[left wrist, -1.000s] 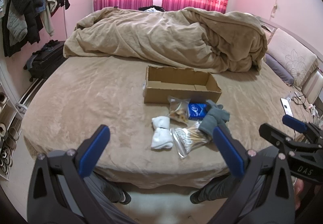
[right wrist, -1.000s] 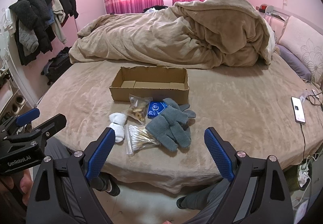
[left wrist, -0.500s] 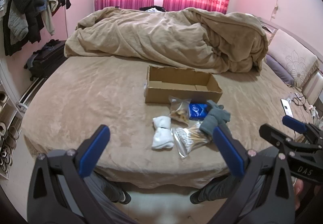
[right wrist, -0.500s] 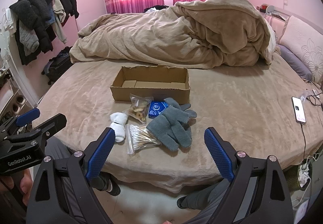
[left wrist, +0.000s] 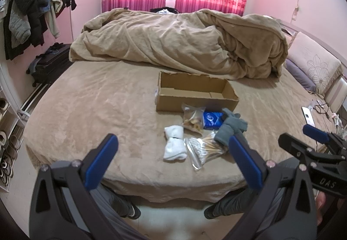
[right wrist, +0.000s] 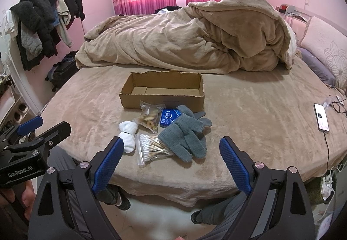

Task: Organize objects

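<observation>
An open cardboard box (left wrist: 196,93) (right wrist: 163,92) stands empty on the bed. In front of it lie a clear bag of snacks (left wrist: 193,118) (right wrist: 149,117), a blue packet (left wrist: 212,120) (right wrist: 168,117), white rolled socks (left wrist: 174,145) (right wrist: 129,135), a bag of cotton swabs (left wrist: 201,149) (right wrist: 151,148) and grey gloves (left wrist: 231,129) (right wrist: 186,135). My left gripper (left wrist: 172,161) is open and empty, short of the bed's near edge. My right gripper (right wrist: 171,163) is open and empty, just short of the gloves and swabs.
A bunched tan duvet (left wrist: 177,40) fills the far half of the bed. A phone on a cable (right wrist: 321,117) lies at the right edge. Clothes hang on a rack (left wrist: 32,12) at the left, with a suitcase (left wrist: 49,65) below. The person's legs (right wrist: 112,194) stand by the bed.
Both views have drifted very slightly closer to the bed. Nothing on the bed has moved and both grippers stay open.
</observation>
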Demonstrator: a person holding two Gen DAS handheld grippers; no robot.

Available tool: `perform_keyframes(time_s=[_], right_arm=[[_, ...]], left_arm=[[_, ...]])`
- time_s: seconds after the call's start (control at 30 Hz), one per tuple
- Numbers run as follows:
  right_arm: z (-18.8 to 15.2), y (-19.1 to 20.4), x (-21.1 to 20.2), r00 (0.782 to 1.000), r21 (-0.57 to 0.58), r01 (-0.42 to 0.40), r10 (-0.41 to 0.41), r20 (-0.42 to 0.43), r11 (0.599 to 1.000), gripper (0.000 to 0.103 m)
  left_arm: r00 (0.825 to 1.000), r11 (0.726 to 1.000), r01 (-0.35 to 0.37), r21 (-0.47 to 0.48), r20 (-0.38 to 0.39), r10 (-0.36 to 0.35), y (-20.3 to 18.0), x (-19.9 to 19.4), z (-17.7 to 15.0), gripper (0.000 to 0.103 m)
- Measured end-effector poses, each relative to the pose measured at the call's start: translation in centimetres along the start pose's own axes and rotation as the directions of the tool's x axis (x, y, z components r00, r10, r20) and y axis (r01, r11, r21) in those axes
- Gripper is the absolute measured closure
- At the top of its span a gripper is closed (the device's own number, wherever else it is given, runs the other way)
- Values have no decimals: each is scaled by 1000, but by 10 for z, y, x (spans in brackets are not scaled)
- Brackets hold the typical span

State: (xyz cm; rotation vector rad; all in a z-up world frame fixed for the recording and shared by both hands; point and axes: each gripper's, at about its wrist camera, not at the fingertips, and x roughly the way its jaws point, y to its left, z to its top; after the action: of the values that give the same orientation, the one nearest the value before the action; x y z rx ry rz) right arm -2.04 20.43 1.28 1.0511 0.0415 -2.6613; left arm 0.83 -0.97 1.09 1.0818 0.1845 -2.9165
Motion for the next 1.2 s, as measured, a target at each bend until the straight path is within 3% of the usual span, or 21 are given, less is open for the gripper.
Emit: perform_keyframes(time_s=[0.53,0.73,1.2], right_arm=[[4,-3,14,1000,11,-4,5,-29,1000,11],[7,-15,33,999,24,-1,2,-36,1000,11],[8,-46,111,994,30,18,-14,-109,999,11]], left_arm=[[1000,1000,11,16,-17,-11,-2,19,6,1],[998,999,36,12,-43,-35,1,48,7,0],[986,999,16,35,-167,-10,1,149,-7,1]])
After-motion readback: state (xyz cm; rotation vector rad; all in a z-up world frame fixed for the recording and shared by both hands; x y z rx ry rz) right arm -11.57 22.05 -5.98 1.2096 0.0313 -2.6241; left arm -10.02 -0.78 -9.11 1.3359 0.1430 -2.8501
